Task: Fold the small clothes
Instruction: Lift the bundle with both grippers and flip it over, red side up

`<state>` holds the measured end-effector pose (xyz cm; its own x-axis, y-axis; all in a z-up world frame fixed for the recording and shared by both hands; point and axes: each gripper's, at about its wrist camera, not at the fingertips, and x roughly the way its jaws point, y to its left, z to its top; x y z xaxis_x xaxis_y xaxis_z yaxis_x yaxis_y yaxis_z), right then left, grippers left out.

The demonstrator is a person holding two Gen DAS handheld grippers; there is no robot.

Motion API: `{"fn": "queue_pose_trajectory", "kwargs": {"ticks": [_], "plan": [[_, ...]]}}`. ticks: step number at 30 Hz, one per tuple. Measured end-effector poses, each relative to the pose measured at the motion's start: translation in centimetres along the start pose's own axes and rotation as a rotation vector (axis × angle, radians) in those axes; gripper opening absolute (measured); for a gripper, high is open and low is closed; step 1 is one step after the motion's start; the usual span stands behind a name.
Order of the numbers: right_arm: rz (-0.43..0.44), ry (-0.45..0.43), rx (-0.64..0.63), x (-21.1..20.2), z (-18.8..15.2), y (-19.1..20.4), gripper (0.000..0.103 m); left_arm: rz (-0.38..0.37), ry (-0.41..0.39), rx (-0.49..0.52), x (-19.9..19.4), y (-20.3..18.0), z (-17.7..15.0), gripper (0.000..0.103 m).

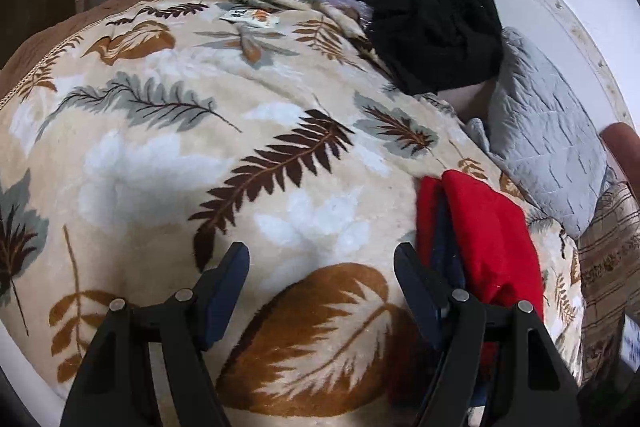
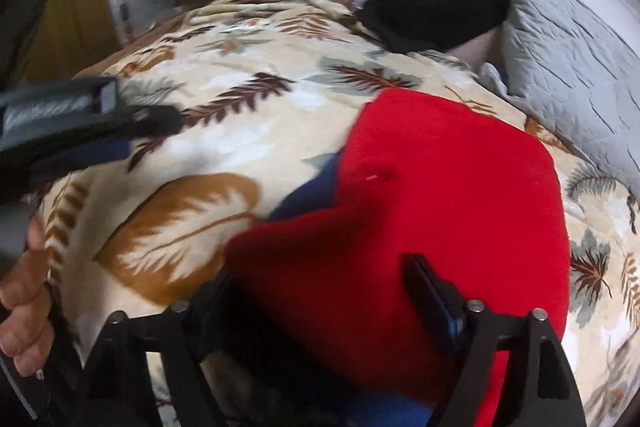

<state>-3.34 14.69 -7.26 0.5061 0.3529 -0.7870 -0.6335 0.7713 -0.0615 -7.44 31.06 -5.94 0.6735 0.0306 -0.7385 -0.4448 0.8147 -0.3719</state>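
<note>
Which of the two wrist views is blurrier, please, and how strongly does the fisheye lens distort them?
The right wrist view is softer, with the left gripper and red garment smeared; the left wrist view is crisp on the leaf-print blanket. Both bulge the bed into a dome, with dark vignetted corners.

Left tongs (image 1: 322,267) gape wide, angled downward, nothing between them. Right tongs (image 2: 320,287) look spread too, though blurred. A bare hand (image 2: 24,303) grips the left handle.
</note>
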Motion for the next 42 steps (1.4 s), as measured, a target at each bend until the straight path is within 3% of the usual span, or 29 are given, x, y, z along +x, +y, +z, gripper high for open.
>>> {"fn": "queue_pose_trajectory", "kwargs": {"ticks": [4,8,10,13,17,19,21,23,26,29,31,34,36,40,42], "plan": [[0.092,-0.070,0.085,-2.5,-1.6,-0.7,0.084,-0.066,0.020,0.009,-0.1,-0.6,-0.1,0.076],[0.131,-0.146,0.222,-6.2,-4.4,-3.7,0.084,-0.276,0.090,0.061,-0.7,-3.8,-0.5,0.076],[0.143,-0.165,0.291,-7.5,-5.7,-5.3,0.084,-0.327,0.134,0.084,-0.3,-5.5,-0.7,0.076],[0.170,-0.187,0.399,-8.9,-7.4,-7.9,0.084,-0.280,0.212,0.132,1.6,-7.7,-0.7,0.076],[0.199,-0.203,0.498,-9.8,-9.1,-10.5,0.084,-0.217,0.303,0.099,3.4,-8.4,-1.0,0.069],[0.208,-0.207,0.524,-10.0,-9.9,-11.3,0.084,-0.211,0.367,0.102,4.5,-8.8,-1.2,0.055],[0.222,-0.205,0.550,-9.9,-10.5,-12.0,0.084,-0.205,0.451,0.077,5.8,-8.8,-1.6,0.025],[0.234,-0.197,0.575,-9.8,-11.1,-12.5,0.084,-0.186,0.492,0.049,6.7,-8.5,-1.7,0.019],[0.227,-0.205,0.597,-10.1,-11.8,-13.3,0.084,-0.167,0.433,0.058,5.0,-8.8,-1.2,0.014],[0.221,-0.223,0.632,-10.6,-12.7,-14.4,0.084,-0.171,0.265,0.125,0.0,-9.8,-1.3,0.014],[0.212,-0.225,0.659,-10.8,-13.2,-15.1,0.084,-0.168,0.297,0.077,0.4,-8.7,-2.6,0.014],[0.199,-0.204,0.710,-10.1,-13.8,-16.2,0.084,-0.111,0.388,0.008,4.6,-6.1,-4.6,0.014],[0.212,-0.177,0.745,-9.7,-14.2,-16.7,0.084,-0.131,0.371,-0.013,4.7,-5.7,-5.0,0.014],[0.204,-0.174,0.764,-9.7,-14.5,-17.3,0.086,-0.108,0.347,0.046,4.1,-6.8,-5.2,0.015],[0.242,-0.167,0.823,-9.3,-14.7,-18.0,0.086,-0.112,0.351,0.045,4.0,-6.6,-4.9,0.017]]}}
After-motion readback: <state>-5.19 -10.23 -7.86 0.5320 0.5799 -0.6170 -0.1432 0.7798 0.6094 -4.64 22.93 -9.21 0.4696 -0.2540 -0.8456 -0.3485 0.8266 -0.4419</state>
